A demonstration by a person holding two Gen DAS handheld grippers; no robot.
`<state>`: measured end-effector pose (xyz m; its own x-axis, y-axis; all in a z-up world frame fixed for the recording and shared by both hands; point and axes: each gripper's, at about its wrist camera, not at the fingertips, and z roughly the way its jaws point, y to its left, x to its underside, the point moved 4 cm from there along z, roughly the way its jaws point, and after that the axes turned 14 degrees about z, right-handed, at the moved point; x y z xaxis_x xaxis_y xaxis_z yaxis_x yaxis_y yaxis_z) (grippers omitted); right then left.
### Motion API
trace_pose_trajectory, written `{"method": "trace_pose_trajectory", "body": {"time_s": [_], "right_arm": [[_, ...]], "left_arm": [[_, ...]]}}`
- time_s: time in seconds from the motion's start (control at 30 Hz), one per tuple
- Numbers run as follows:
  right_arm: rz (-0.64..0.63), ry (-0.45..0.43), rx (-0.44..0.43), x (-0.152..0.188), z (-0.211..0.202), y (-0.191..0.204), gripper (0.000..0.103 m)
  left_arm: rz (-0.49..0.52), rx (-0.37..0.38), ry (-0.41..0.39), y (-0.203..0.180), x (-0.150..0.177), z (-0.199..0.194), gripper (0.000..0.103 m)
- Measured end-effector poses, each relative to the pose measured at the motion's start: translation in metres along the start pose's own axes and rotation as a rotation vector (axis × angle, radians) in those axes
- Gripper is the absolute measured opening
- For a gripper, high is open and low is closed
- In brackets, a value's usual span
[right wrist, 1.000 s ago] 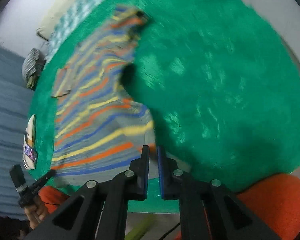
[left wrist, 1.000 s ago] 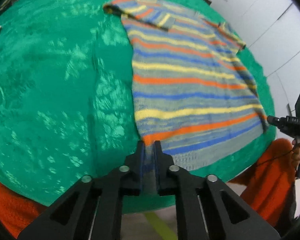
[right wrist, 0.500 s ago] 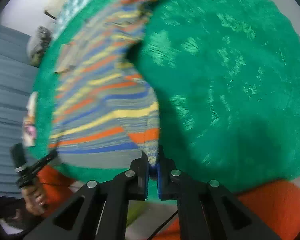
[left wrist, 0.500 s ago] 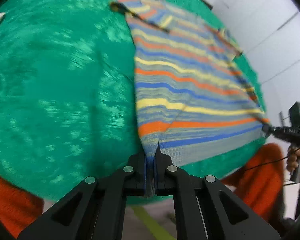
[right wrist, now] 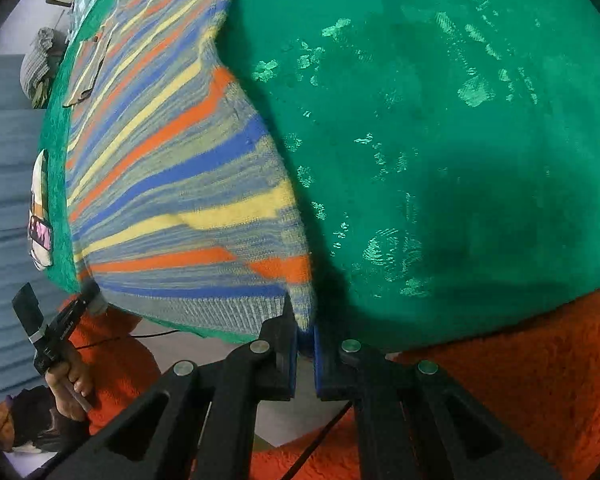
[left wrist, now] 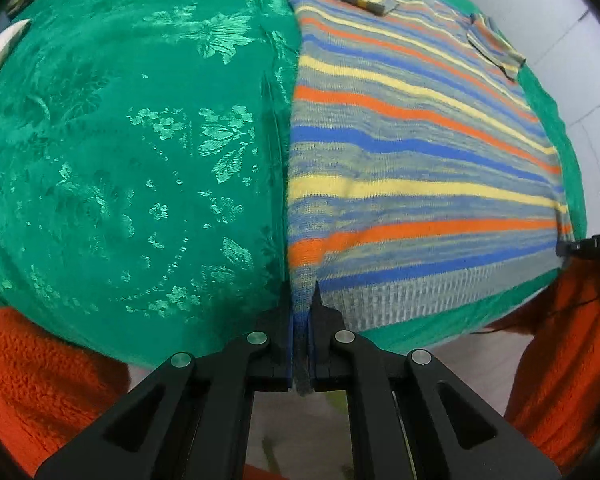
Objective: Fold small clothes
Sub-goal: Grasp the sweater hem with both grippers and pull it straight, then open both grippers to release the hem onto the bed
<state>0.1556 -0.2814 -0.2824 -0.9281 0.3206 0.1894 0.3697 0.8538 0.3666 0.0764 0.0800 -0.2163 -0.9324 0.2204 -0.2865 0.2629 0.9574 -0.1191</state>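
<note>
1. Striped sweater (left wrist: pixel 412 168) lies flat on the green floral cloth (left wrist: pixel 140 152) that covers the table, hem toward the person, sleeves already folded in at the far end. It sits to one side of the cloth, with a wide bare stretch of green on either side.

2. Hem band (left wrist: pixel 420 296), the ribbed grey strip, runs along the near table edge. Both near corners are pinched. Judgement: the step in hand is lifting the hem to carry it up over the body toward the neckline.

3. Left gripper (left wrist: pixel 301 312) is clenched on the hem's left corner; knit shows bunched between the two fingers.

4. Right gripper (right wrist: pixel 305 322) is likewise clamped tight on the opposite hem corner, with a tab of grey-yellow knit standing up between the pads.

5. To do it well, as I judge:
   - raise both corners together, level, so the stripes stay parallel and the fold line runs straight across;
   - keep light tension between the hands, since loose knit sags in the middle and will drag;
   - lift clear of the cloth before travelling forward, or the green cover may ruck up;
   - lay the hem down just short of the folded sleeves, then release.

6. Risk: the right-hand edge already curls up near the grip; it could fold under.
</note>
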Motion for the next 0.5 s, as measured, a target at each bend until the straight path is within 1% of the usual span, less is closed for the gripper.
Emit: {"method": "trace_pose_trajectory", "body": {"time_s": [0.1,0.2,0.23,0.27,0.3,0.33,0.4,0.43,0.47,0.5], "right_arm": [[0.013,-0.006,-0.003,0.002,-0.002,-0.003,0.005],[0.037,-0.01,-0.008,0.006,-0.007,-0.004,0.006],[0.048,-0.012,-0.006,0.007,-0.009,-0.005,0.008],[0.048,-0.017,0.003,0.009,-0.017,-0.011,0.01],[0.039,-0.03,0.028,0.013,-0.02,-0.011,0.016],[0.027,-0.047,0.061,0.017,-0.025,-0.011,0.019],[-0.003,-0.094,0.093,0.022,-0.042,-0.009,0.02],[-0.032,-0.138,0.107,0.025,-0.057,-0.004,0.02],[-0.05,-0.17,0.112,0.026,-0.065,-0.001,0.02],[-0.087,-0.22,0.111,0.027,-0.077,0.006,0.02]], "left_arm": [[-0.011,-0.001,0.007,0.003,0.002,0.005,0.004],[-0.028,-0.025,0.031,0.0,0.001,0.007,0.012],[-0.033,-0.043,0.046,0.003,0.005,0.004,0.017],[-0.036,-0.077,0.067,0.007,0.014,-0.002,0.021],[-0.037,-0.102,0.075,0.01,0.019,-0.008,0.03],[-0.039,-0.138,0.078,0.015,0.024,-0.016,0.032],[-0.053,-0.213,0.058,0.024,0.031,-0.035,0.032],[-0.073,-0.243,0.028,0.029,0.031,-0.048,0.033],[-0.091,-0.251,-0.005,0.032,0.029,-0.058,0.035],[-0.106,-0.249,-0.037,0.034,0.024,-0.067,0.041]]}}
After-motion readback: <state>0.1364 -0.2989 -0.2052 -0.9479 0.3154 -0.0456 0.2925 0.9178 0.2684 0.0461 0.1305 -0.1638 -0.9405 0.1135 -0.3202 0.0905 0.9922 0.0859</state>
